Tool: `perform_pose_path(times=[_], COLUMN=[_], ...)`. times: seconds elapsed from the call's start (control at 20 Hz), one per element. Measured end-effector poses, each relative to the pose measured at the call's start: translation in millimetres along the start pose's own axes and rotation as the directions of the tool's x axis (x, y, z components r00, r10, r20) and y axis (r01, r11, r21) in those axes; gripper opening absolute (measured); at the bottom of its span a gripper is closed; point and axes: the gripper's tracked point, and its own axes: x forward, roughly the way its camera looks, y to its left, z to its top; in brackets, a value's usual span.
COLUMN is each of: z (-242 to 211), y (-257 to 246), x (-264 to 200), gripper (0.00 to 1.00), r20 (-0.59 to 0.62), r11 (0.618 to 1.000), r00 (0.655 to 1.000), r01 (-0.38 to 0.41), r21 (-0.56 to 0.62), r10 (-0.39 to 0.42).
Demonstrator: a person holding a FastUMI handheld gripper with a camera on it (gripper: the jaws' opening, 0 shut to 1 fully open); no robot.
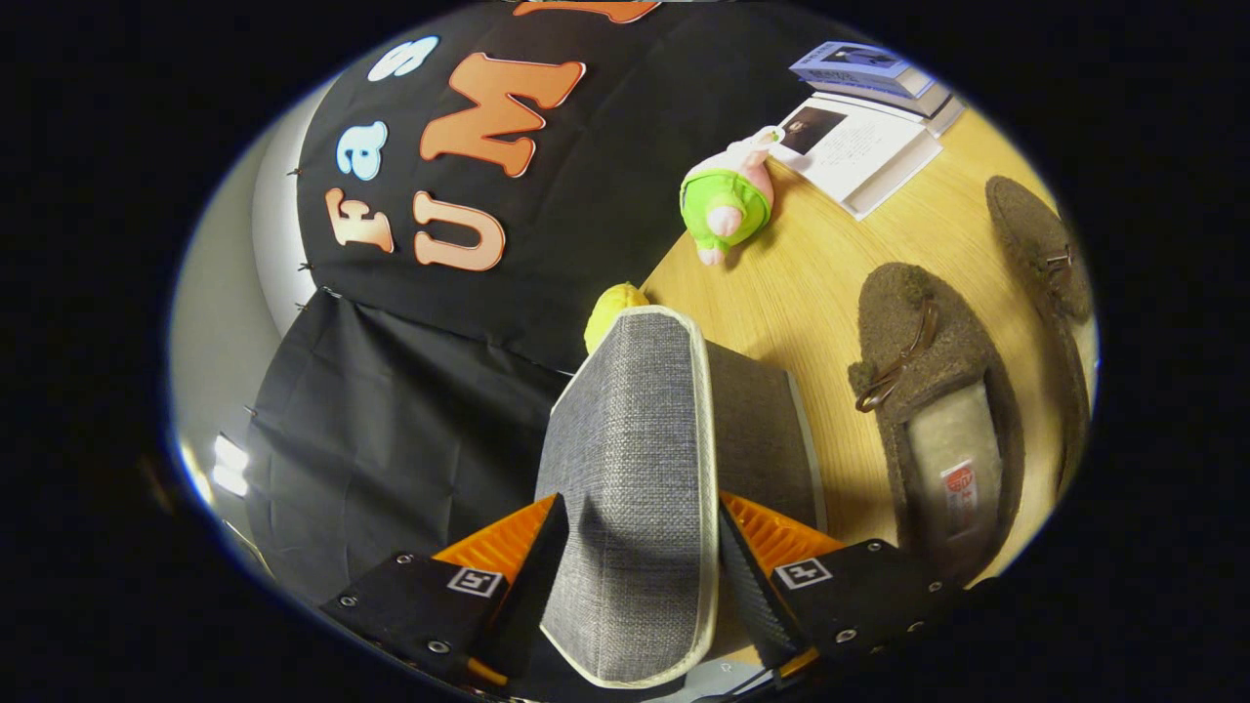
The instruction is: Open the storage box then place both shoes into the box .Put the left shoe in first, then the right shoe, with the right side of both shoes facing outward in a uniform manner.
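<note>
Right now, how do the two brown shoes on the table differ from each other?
The nearer shoe lies just beyond the gripper, whose fingers are shut on the grey lid; the farther shoe lies past it, toward the books. The nearer shoe shows its pale lining and a label inside; the farther shoe shows mostly its side and top. Both are brown, fuzzy, with a bow, resting on the table.

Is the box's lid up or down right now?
Up: the grey lid stands raised, pinched between the claw's fingers, with the box behind it.
</note>
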Motion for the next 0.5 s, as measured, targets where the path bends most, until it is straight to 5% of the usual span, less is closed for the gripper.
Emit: perform_pose_path(times=[0.25,0.4,0.5], z=[9.9,23.1,18.0], y=[1.7,13.1,24.0], x=[-16.3,-25.6,-28.0], gripper=[0.57,0.10,0.01], r20=[0.053,0.108,0.108], r11=[1.000,0.997,0.999], r00=[0.998,0.994,0.994], r01=[0.013,-0.009,0.003], r21=[0.024,0.078,0.043], r10=[-0.015,0.000,-0.007])
